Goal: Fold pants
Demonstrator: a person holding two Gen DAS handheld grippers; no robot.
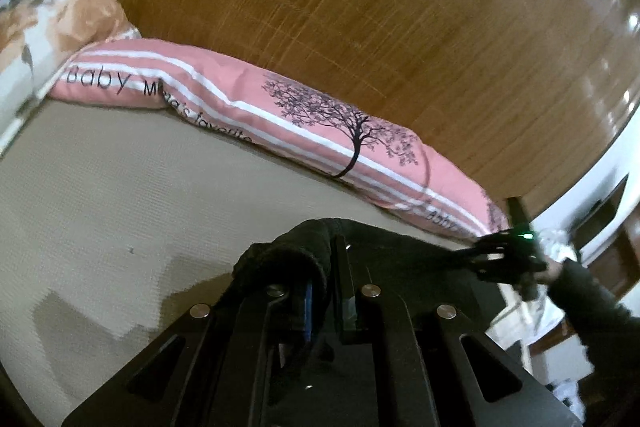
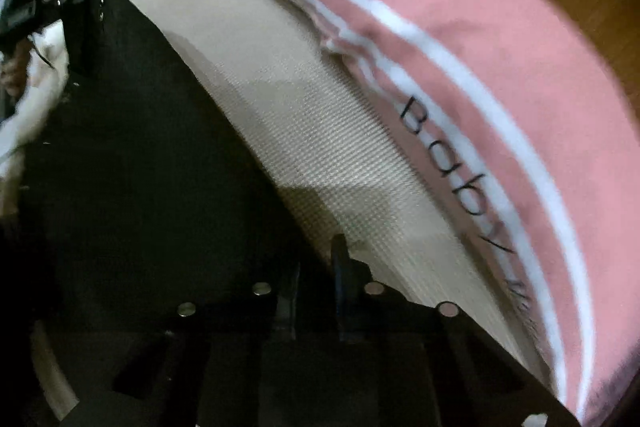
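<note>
L gripper (image 1: 320,259) is clamped on a bunched edge of the black pants (image 1: 288,255); fabric wraps over its fingertips and trails off to its right. Beyond its tips: beige mattress (image 1: 120,195), then a pink striped pillow (image 1: 248,107) w/ a tree print, against a wooden headboard (image 1: 360,7). Floral pillow (image 1: 48,23) sits far left of it. R gripper (image 1: 506,259) shows at its right edge, a dark sleeve (image 1: 592,303) behind it.

R gripper (image 2: 316,267), pointing steeply down, has its jaws together on the pants (image 2: 140,155), which spread to its left over the mattress (image 2: 320,147). Pink pillow (image 2: 500,67) lies ahead-right of it. L gripper (image 2: 28,7) is far upper left, blurred.
</note>
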